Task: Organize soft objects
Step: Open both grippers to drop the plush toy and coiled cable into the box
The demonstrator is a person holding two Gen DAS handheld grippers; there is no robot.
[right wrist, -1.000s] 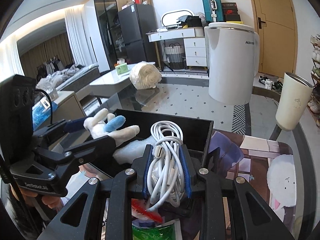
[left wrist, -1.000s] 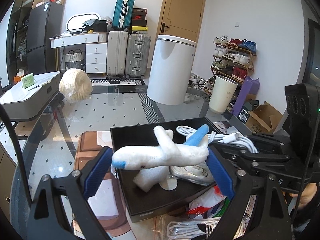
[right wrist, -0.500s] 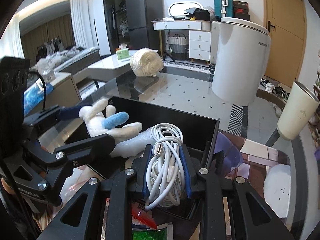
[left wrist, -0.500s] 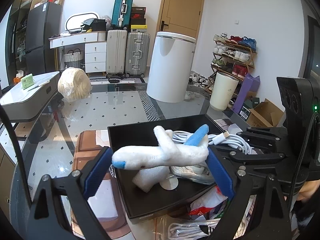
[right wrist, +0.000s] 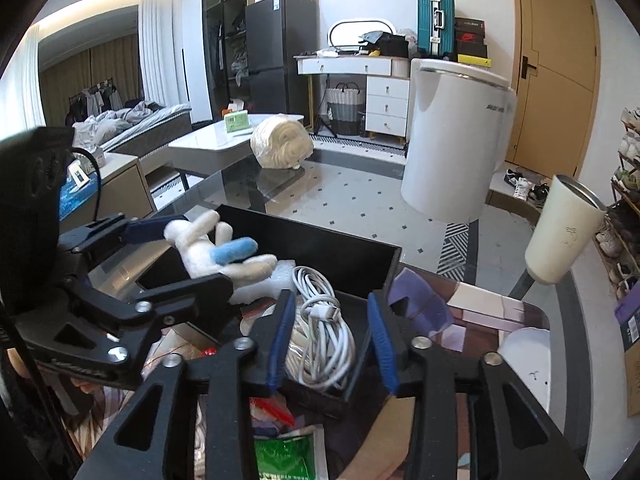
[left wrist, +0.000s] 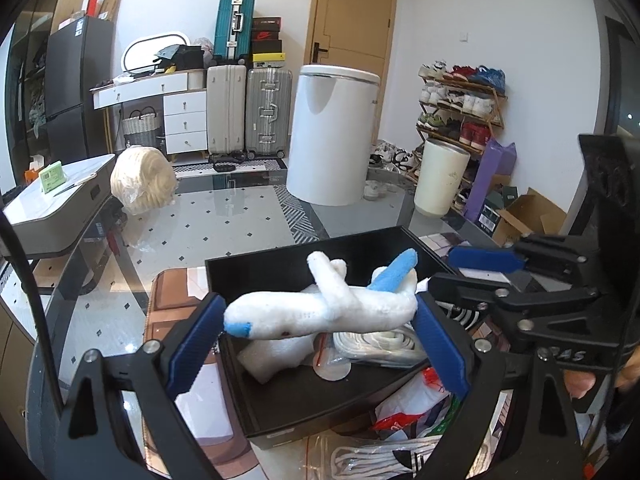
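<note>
My left gripper (left wrist: 320, 332) is shut on a white plush toy with blue tips (left wrist: 320, 308), held over a black open box (left wrist: 260, 400). The toy also shows in the right wrist view (right wrist: 216, 252). My right gripper (right wrist: 328, 344) is open, its fingers (right wrist: 280, 340) apart on either side of a coiled white cable (right wrist: 324, 332) that lies in the box (right wrist: 360, 256). A white foam piece (left wrist: 276, 356) and a bagged white strap (left wrist: 380, 340) lie in the box under the toy.
Plastic bags and packets (left wrist: 404, 412) lie in front of the box on the glass table (left wrist: 224, 220). A cream tumbler (right wrist: 560, 232) and a white yarn bundle (right wrist: 280, 148) stand on the table. A brown mat (left wrist: 168, 292) lies left of the box.
My right gripper has opened and let go of the white cable, which now lies in the box. My left gripper still holds the plush toy in about the same place.
</note>
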